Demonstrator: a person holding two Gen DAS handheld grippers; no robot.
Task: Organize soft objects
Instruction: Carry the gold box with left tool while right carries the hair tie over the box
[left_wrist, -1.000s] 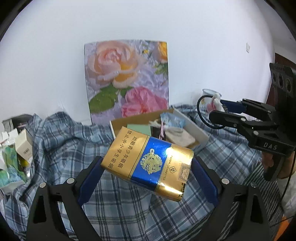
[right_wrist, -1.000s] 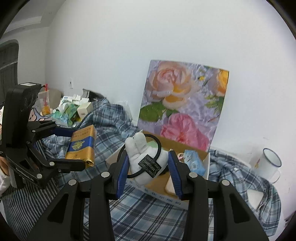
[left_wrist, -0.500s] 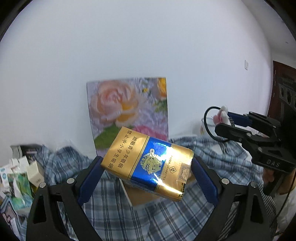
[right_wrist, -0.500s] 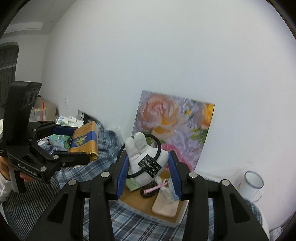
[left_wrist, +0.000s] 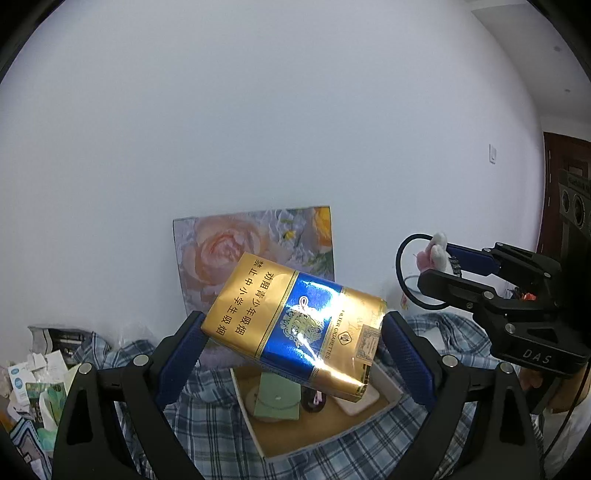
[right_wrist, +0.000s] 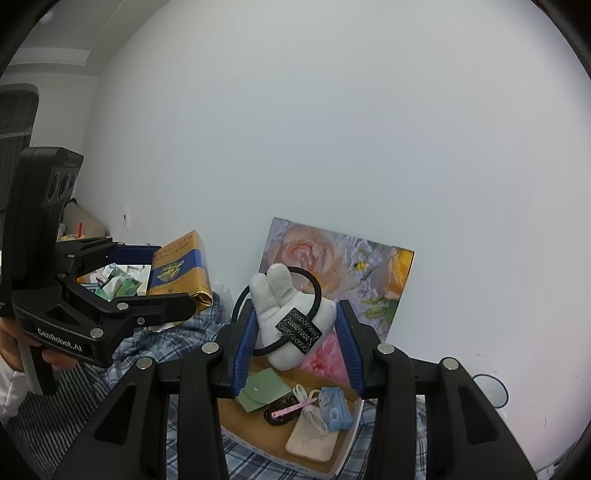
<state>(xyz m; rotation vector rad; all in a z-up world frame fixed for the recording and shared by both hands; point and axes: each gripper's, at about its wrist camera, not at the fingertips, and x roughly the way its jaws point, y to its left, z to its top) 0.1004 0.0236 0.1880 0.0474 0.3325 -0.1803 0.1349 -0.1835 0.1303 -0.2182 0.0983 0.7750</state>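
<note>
The left claw (left_wrist: 293, 345) is clamped across a gold-and-blue cigarette pack (left_wrist: 295, 325), its blue pads pressing the two short ends so the pack hangs tilted in the air above the cardboard box (left_wrist: 258, 424). The right claw (right_wrist: 295, 347) is closed on a white plush hair tie (right_wrist: 291, 321), the black elastic loop standing free behind the toy's ears. Both loads sit well above the box, so the step in hand looks like carrying them to their places. To do it well, keep both grips firm but gentle: the foil pack can crumple and the plush can slip, so lower each one slowly and let go only once it rests flat. The box already holds a green pouch (right_wrist: 264, 389), a light blue pouch (right_wrist: 334, 408) and a pale case (right_wrist: 312, 439). It lies on a surface draped in blue checked cloth (left_wrist: 369, 443). A rose painting (right_wrist: 354, 266) leans against the white wall, and small cartons (left_wrist: 33, 380) clutter the left.
</note>
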